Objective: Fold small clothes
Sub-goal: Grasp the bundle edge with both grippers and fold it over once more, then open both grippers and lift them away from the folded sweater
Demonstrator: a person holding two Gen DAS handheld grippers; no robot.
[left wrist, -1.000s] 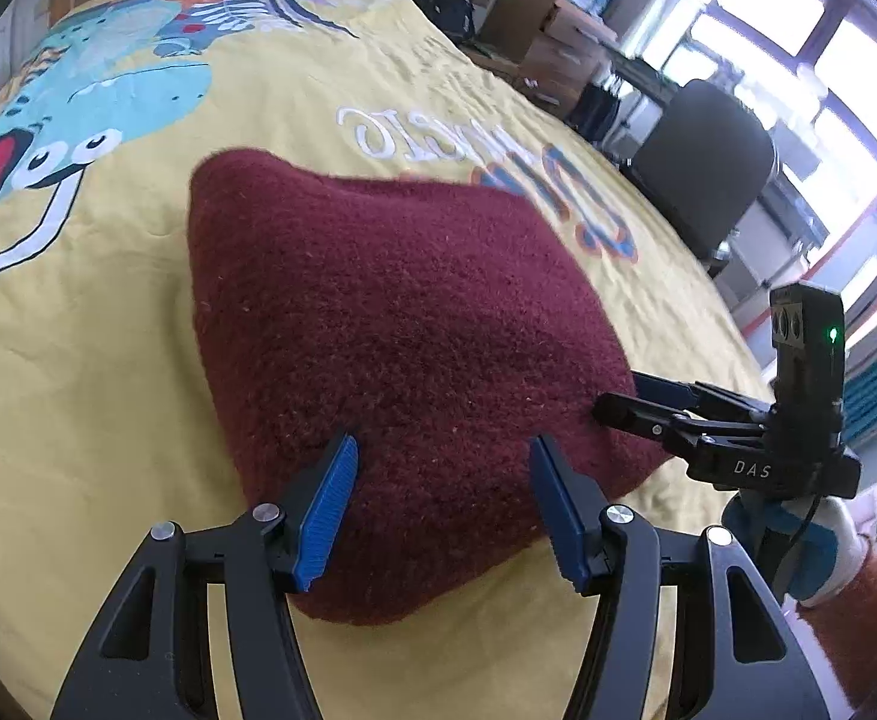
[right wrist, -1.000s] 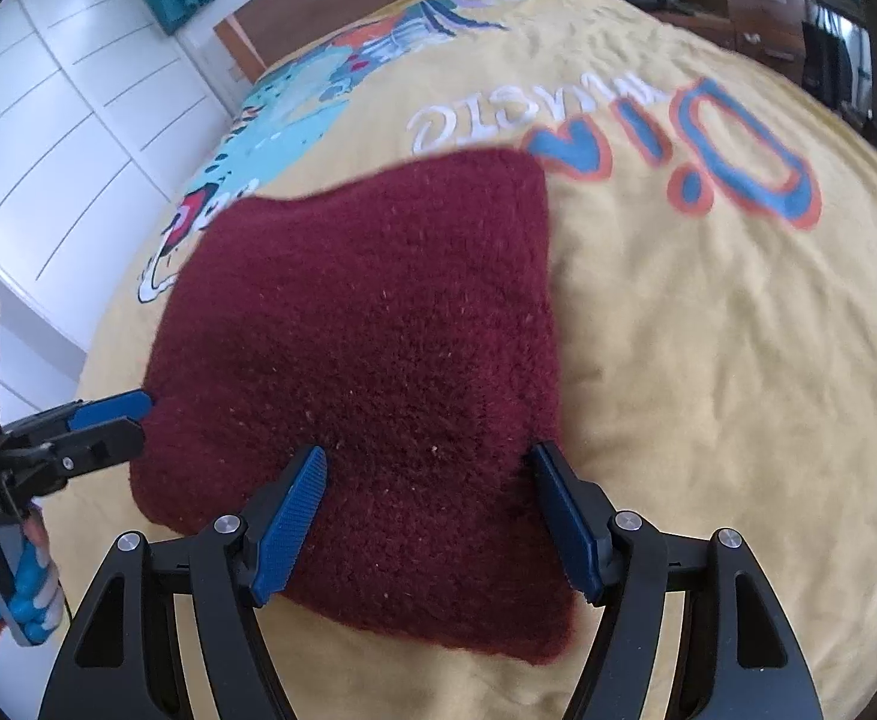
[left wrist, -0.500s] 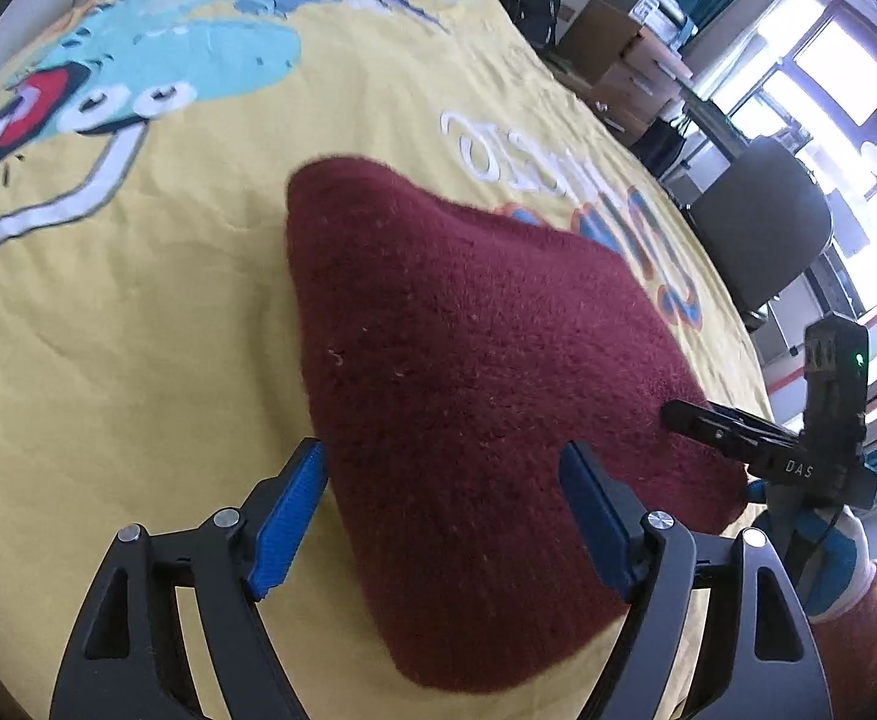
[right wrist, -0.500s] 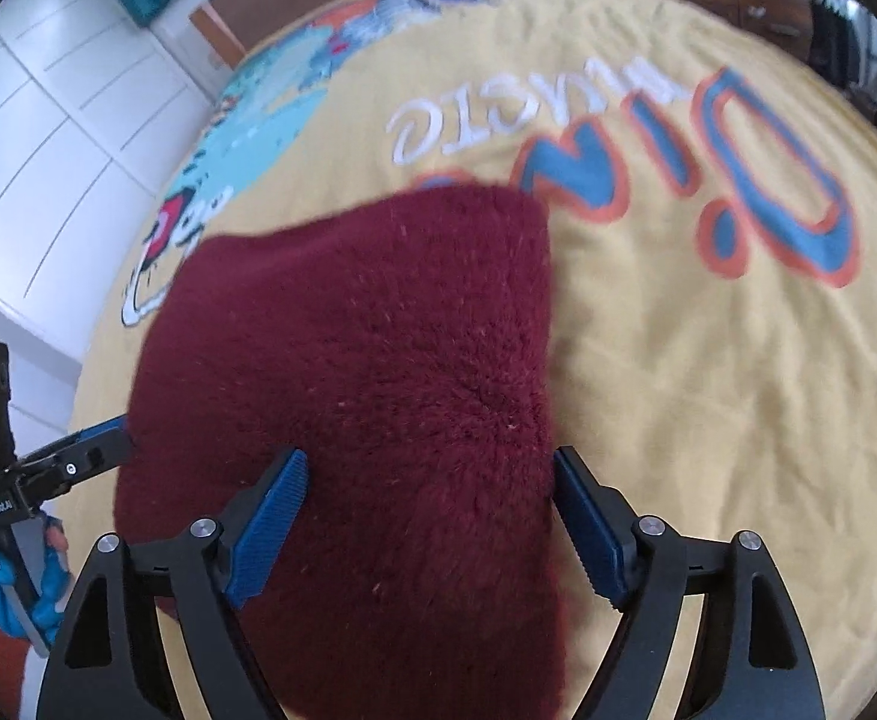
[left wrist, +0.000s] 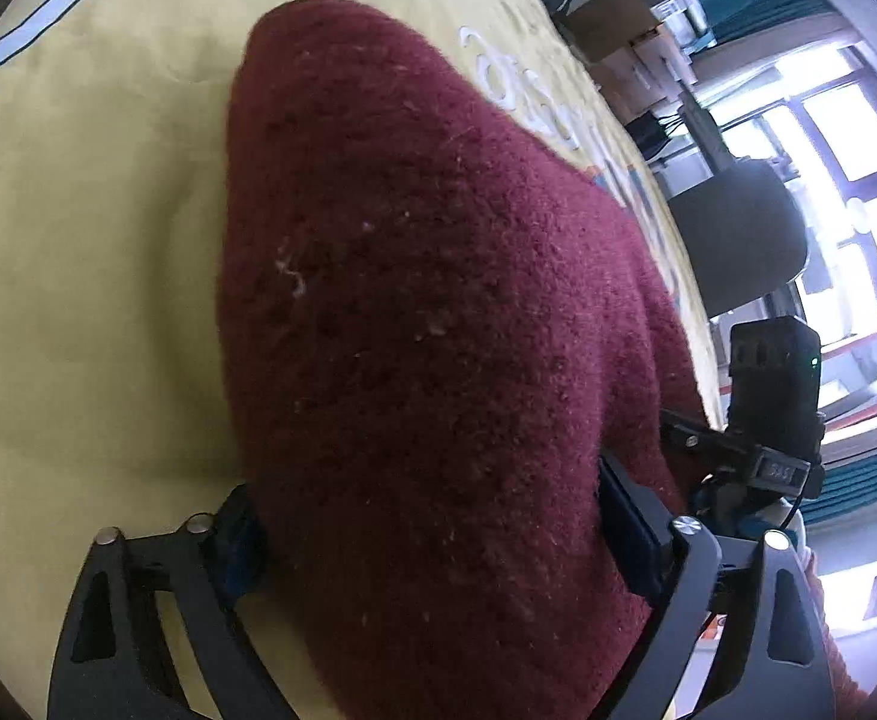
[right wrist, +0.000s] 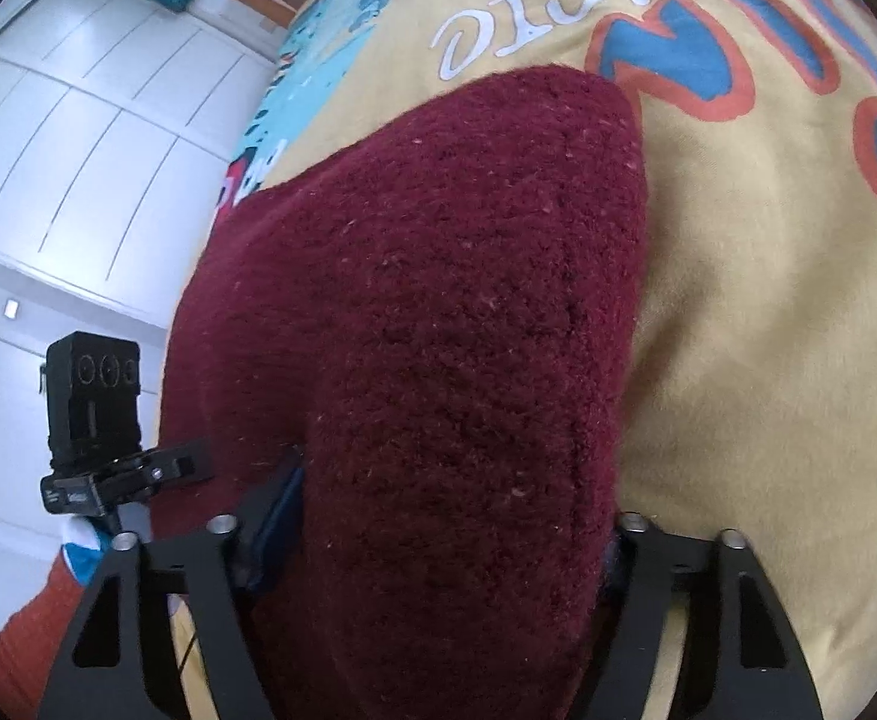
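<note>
A dark red fuzzy garment (left wrist: pixel 438 312) lies on the yellow printed bedspread (left wrist: pixel 78 252); it also shows in the right wrist view (right wrist: pixel 456 348). My left gripper (left wrist: pixel 432 528) is wide open, its blue-padded fingers astride the garment's near edge, which bulges between them. My right gripper (right wrist: pixel 444 528) is also wide open and straddles the garment's near edge at the other corner. Each gripper shows in the other's view, the right one (left wrist: pixel 762 450) and the left one (right wrist: pixel 96 456). The fingertips are partly hidden by the cloth.
The bedspread (right wrist: pixel 768 300) carries blue, orange and white lettering (right wrist: pixel 648 24). A grey office chair (left wrist: pixel 738 234), boxes and windows stand beyond the bed's right side. White cupboard doors (right wrist: pixel 78 150) stand on the left.
Both grippers have moved forward and down onto the garment's near edge, so the cloth now fills the gap between each pair of open fingers. Both stay open.
</note>
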